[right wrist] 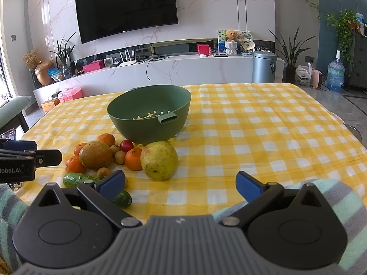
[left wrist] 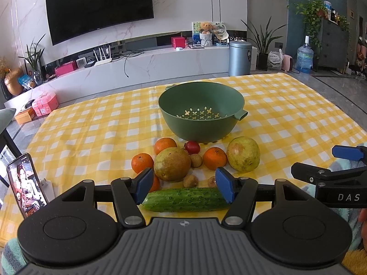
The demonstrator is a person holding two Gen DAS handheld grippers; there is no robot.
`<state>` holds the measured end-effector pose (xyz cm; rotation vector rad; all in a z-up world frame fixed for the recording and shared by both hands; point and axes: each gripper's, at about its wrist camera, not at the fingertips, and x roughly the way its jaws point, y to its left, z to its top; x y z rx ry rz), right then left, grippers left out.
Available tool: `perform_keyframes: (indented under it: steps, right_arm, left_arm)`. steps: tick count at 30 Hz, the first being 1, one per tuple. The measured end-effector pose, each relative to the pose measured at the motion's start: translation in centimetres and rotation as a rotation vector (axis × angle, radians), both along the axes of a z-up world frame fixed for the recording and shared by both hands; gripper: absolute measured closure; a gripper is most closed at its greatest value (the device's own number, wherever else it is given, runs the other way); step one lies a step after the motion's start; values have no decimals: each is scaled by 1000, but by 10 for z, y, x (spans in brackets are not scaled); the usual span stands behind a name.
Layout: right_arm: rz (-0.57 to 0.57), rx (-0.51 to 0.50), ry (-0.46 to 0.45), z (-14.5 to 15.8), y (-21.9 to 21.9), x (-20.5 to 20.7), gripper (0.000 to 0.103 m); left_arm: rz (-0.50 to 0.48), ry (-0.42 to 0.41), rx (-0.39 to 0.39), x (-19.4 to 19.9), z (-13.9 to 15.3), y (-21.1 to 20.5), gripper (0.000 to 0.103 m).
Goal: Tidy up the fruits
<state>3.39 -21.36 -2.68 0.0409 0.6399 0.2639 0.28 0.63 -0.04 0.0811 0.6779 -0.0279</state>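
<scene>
Resting on a worktop covered in yellow-and-white checked cloth, a green colander bowl stands upright with flower-shaped holes in its bottom and a short hollow handle on its near right side. No fruit shows inside it.

Just in front of the bowl lies a loose cluster of produce. Two large yellow-green fruits with brownish patches sit there: the left one in the middle of the cluster, the right one at its right edge. Between them lie an orange mandarin and a small red fruit, the latter closest to the bowl. More mandarins sit to the left and behind the left large fruit. Several small brown round fruits are scattered among them. A cucumber lies crosswise at the near edge of the cluster.

The left gripper hovers with its jaws spread apart, the blue pads above the two ends of the cucumber and gripping nothing. The right gripper is held to the right of the fruit, its jaws wide apart and empty, with bare cloth between them; its left pad overlaps the cucumber's end in the right wrist view.

A phone stands propped at the worktop's left edge, screen lit.
</scene>
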Motion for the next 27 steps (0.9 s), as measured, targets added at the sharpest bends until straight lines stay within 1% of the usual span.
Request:
perform_keyframes:
  steps: [2,4,6,10,11,16,18,24,27]
  right_arm:
    - [0,0,0,0,0,0,4]
    - [0,0,0,0,0,0,4]
    - [0,0,1,0,0,0,4]
    - [-1,0,1,0,0,0,4]
    - [0,0,1,0,0,0,4]
    - [-1,0,1,0,0,0,4]
    - [-1,0,1,0,0,0,4]
    - [-1,-1,2,0,0,0,4]
    - [-1,-3,2,0,0,0,4]
  left_arm:
    - [0,3,3,0,0,0,30]
    - [2,6,31,0,0,-1,30]
    - [4,2,42,1,-1,-1,30]
    - [4,-15,25,0,0,0,30]
    - [3,-17,35,0,0,0,30]
    - [2,-14,42,1,0,-1,30]
    - [3,-3,19,1,-1,0,30]
    - [3,-8,29,1,-1,-1,30]
    - [3,-10,18,1,-1,-1,30]
